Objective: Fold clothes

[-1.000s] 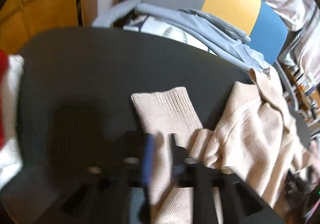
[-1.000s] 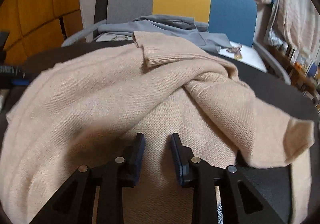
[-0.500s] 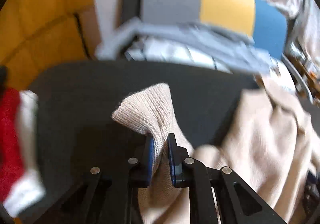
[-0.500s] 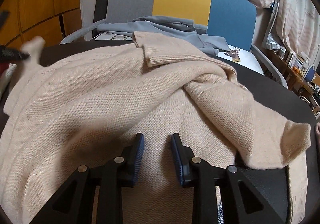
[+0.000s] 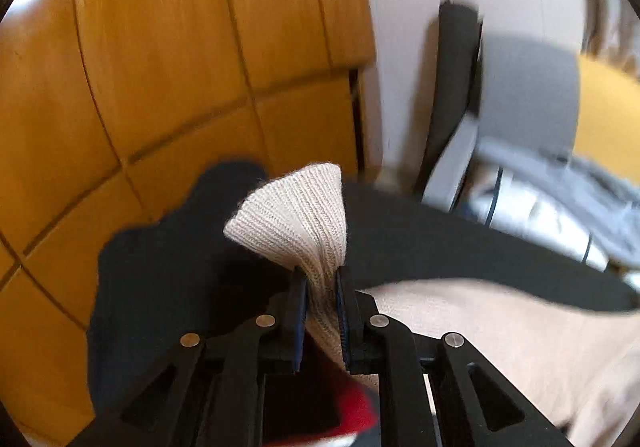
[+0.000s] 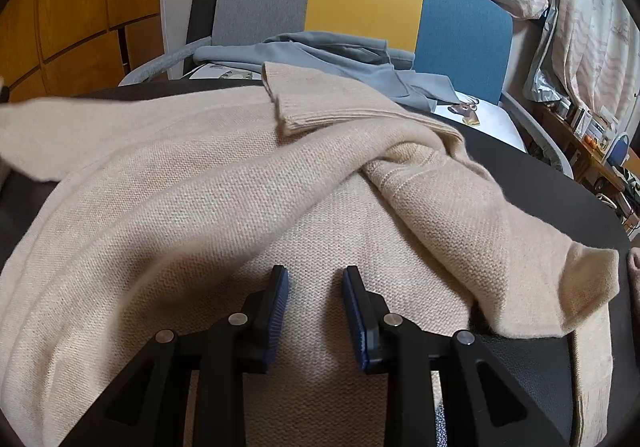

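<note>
Right now the left gripper (image 5: 322,299) pinches the ribbed cuff (image 5: 298,219) of a beige sweater (image 6: 248,231), the knit bunched between the pads and fanning out above them; its jaws are easing open slightly while the cloth is still squeezed. The right gripper (image 6: 316,307) has its fingers spread a little over the sweater's body, and whether they press down on the knit cannot be told. The sweater lies crumpled across a dark table (image 6: 560,199), its other sleeve (image 6: 520,247) flopped toward the right edge. The likely trouble is the cuff slipping free, since only a narrow strip of stretchy ribbing is caught and the grip is loosening as the sleeve's weight pulls on it. If the right gripper does not pin the body, the whole garment could drag sideways instead of the sleeve laying over neatly. Compared with a second ago, the cuff was lying flat on the table with the left fingers wide around it; now it is lifted clear, the left camera facing wooden panels (image 5: 180,87), while the right view is almost unchanged.
</note>
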Demonstrator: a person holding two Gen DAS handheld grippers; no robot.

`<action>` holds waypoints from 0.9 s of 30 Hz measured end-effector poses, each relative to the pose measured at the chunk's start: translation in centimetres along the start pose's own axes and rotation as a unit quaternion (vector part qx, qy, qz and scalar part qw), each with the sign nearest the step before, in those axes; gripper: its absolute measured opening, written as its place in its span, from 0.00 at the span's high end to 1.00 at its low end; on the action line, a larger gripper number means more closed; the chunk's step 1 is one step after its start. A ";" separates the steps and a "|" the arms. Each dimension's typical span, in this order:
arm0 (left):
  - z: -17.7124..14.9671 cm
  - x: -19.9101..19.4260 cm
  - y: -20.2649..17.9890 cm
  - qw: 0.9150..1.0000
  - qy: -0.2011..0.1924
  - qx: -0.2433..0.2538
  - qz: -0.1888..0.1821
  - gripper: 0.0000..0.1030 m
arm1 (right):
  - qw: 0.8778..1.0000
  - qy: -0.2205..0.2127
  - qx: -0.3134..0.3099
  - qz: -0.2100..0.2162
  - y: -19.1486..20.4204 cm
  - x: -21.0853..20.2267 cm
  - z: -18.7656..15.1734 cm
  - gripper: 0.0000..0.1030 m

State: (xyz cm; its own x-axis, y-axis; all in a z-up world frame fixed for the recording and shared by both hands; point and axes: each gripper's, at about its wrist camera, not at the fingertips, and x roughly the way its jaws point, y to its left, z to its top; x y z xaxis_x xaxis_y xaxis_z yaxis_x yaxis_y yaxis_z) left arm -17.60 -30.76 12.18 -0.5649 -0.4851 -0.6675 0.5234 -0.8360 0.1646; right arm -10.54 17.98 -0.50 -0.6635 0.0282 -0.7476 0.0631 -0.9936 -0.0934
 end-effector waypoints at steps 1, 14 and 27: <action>-0.8 0.5 0.0 1.000 0.019 0.005 -0.001 0.80 | 1.000 0.001 0.001 0.002 -0.1 0.0 0.0 0.72; -12.4 -10.7 -11.9 0.971 -0.106 0.183 -0.107 0.05 | 0.980 -0.035 0.195 -0.019 -16.3 -9.7 -4.2 0.64; -21.0 -10.4 -22.2 0.943 -0.056 0.291 -0.154 0.04 | 0.975 0.083 0.176 -0.107 -23.3 -6.5 -10.4 0.62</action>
State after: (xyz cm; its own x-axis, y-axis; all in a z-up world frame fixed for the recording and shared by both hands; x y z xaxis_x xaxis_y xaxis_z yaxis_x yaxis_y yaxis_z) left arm -9.95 -1.80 0.20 -0.7136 -0.1925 -0.6736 -0.0972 -0.9250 0.3673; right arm 0.01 42.05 -0.30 -0.5017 0.2271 -0.8347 -0.3422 -0.9383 -0.0496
